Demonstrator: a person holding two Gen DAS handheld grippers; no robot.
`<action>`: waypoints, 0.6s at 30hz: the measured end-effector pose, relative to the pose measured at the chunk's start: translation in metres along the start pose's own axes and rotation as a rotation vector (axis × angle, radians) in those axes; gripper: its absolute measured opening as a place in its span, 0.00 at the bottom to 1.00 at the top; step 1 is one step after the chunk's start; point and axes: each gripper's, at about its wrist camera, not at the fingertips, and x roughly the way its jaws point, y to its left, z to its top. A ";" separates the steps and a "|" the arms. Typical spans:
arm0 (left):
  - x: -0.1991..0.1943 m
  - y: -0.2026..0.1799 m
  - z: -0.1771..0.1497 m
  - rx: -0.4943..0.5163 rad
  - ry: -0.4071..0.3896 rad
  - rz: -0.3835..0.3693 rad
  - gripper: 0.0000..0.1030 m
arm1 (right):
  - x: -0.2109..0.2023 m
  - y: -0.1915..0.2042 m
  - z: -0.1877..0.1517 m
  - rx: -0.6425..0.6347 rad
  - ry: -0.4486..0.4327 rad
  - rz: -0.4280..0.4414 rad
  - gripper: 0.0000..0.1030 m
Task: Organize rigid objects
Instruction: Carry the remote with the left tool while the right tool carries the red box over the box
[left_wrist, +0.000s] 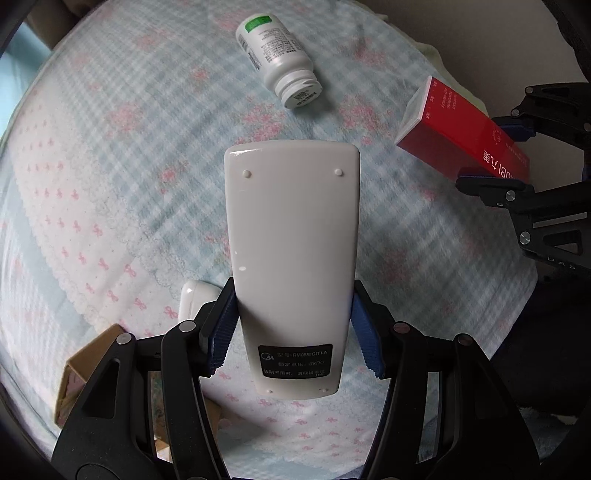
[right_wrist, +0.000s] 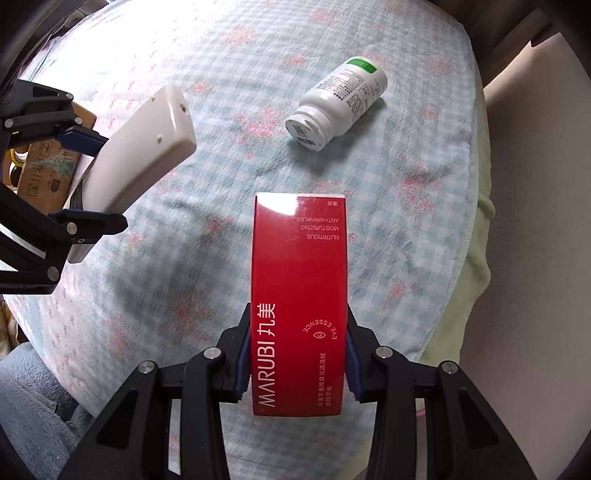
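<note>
- Checked bedspread (left_wrist: 110, 184) lay below; white pill bottle (left_wrist: 277, 62) rested on it.
- Our left gripper (left_wrist: 293, 332) fingers clamped the remote (left_wrist: 291, 240); right gripper (right_wrist: 295, 365) fingers clamped the red box (right_wrist: 299, 280).
- Glossy remote, held near one end, could slip.

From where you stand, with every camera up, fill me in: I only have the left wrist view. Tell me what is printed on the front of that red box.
Observer: The red box reads MARUBI, with EYE ESSENCE in a ring around an eye symbol.
Operator: Report how the right gripper has it.
Observer: The right gripper is shut on the box's lower end, one blue pad against each narrow side.
Operator: Now say what lies past the cloth's far side.
Observer: A pale green blanket sticks out from under the checked cloth, on the side where the white bottle lies.
</note>
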 end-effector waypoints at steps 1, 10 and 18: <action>-0.009 0.004 -0.005 -0.014 -0.012 -0.006 0.53 | -0.007 0.000 -0.002 0.009 -0.005 0.000 0.36; -0.076 0.031 -0.103 -0.135 -0.123 -0.011 0.53 | -0.058 0.081 0.042 0.062 -0.071 0.011 0.36; -0.102 0.078 -0.184 -0.263 -0.171 0.028 0.53 | -0.082 0.181 0.071 0.061 -0.116 0.086 0.36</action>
